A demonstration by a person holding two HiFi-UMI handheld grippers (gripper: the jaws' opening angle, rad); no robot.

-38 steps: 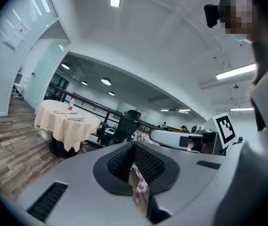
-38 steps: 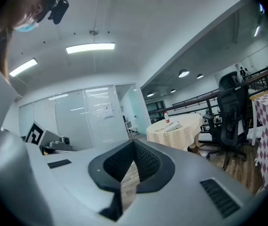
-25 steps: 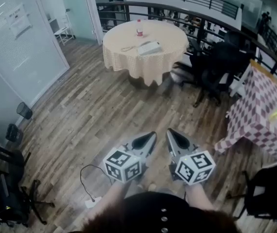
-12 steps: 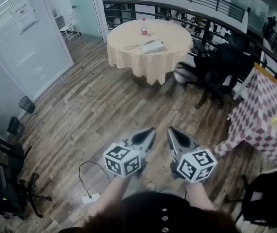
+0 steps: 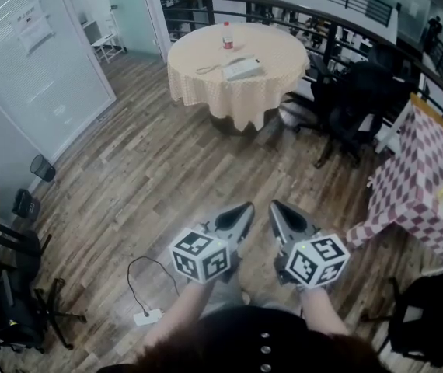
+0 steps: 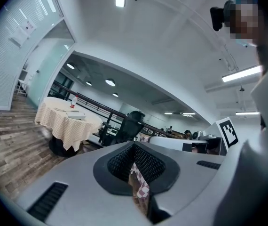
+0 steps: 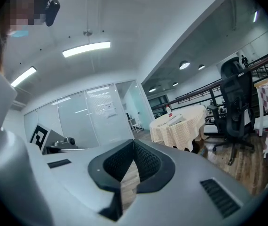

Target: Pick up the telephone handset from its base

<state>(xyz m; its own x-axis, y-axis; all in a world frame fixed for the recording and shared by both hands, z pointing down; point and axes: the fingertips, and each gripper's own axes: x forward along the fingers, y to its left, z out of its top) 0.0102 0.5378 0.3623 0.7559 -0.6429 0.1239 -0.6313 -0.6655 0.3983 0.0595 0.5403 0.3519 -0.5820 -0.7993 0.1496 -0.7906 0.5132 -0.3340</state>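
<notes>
The white telephone [image 5: 242,68], its handset lying on its base, sits on a round table with a cream cloth [image 5: 198,84] far across the room. A coiled cord lies beside it. My left gripper [image 5: 244,209] and right gripper [image 5: 277,207] are held side by side close to my body, far from the table. Both are shut and hold nothing. In the left gripper view the table [image 6: 63,121] and the telephone [image 6: 76,116] appear small at the left, past the left gripper [image 6: 134,147]. In the right gripper view the telephone [image 7: 175,120] lies right of centre, beyond the right gripper [image 7: 134,145].
A red-capped bottle [image 5: 226,35] stands on the round table behind the telephone. Black office chairs [image 5: 354,99] stand right of it, and a checkered-cloth table [image 5: 423,185] is at the right. A white power strip with its cable [image 5: 148,317] lies on the wood floor. A railing [image 5: 299,10] runs behind.
Both grippers have kept side by side and shut while drifting slightly forward with the person. The round table looks a touch larger in the head view.
</notes>
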